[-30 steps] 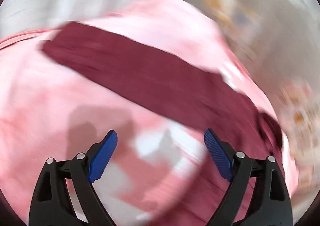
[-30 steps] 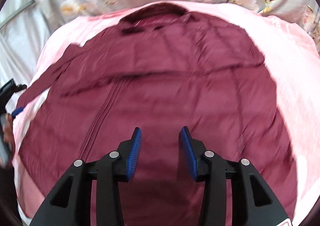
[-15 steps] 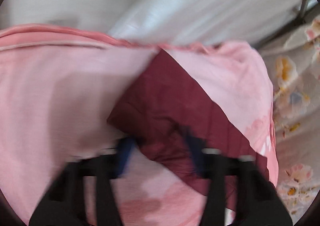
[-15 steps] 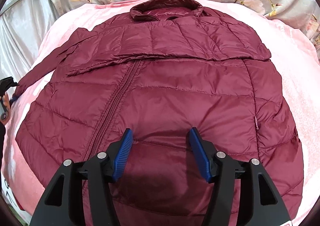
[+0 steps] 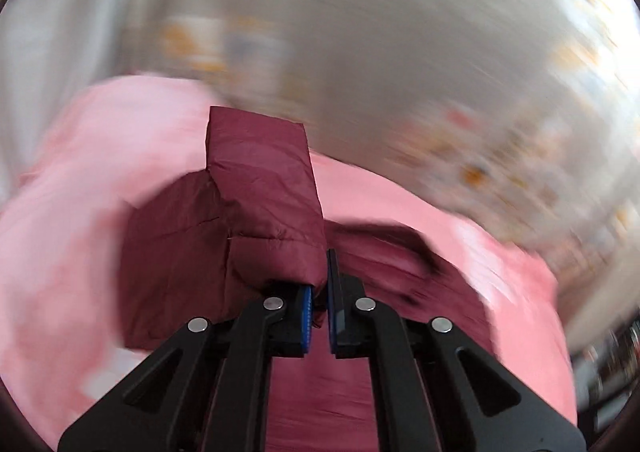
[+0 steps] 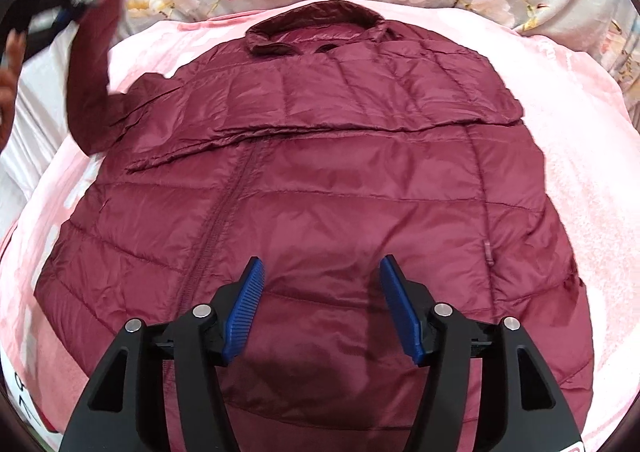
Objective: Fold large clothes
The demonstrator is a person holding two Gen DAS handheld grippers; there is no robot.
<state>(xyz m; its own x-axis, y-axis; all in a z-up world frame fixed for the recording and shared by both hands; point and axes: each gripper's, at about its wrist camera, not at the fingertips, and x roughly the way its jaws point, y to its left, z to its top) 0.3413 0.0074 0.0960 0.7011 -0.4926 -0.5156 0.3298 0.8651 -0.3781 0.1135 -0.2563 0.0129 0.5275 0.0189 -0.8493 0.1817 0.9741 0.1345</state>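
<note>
Sleeve (image 6: 90, 67) now lifting off pink blanket (image 6: 580, 139) at upper left of frame, left tongs (image 5: 318, 304) newly clenched on cuff; fold across jacket (image 6: 320, 187) beginning. Right tongs (image 6: 322, 308) hovering released.

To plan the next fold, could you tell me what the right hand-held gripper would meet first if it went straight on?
Most likely the jacket: the right hand-held gripper, open, points down at its front panel.

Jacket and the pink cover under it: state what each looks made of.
Jacket: thin, slightly shiny synthetic shell, probably nylon or polyester, with stitched padded panels and a zip. Pink cover: soft, matte, fuzzy cloth, likely fleece or plush; exact fibre unclear.
</note>
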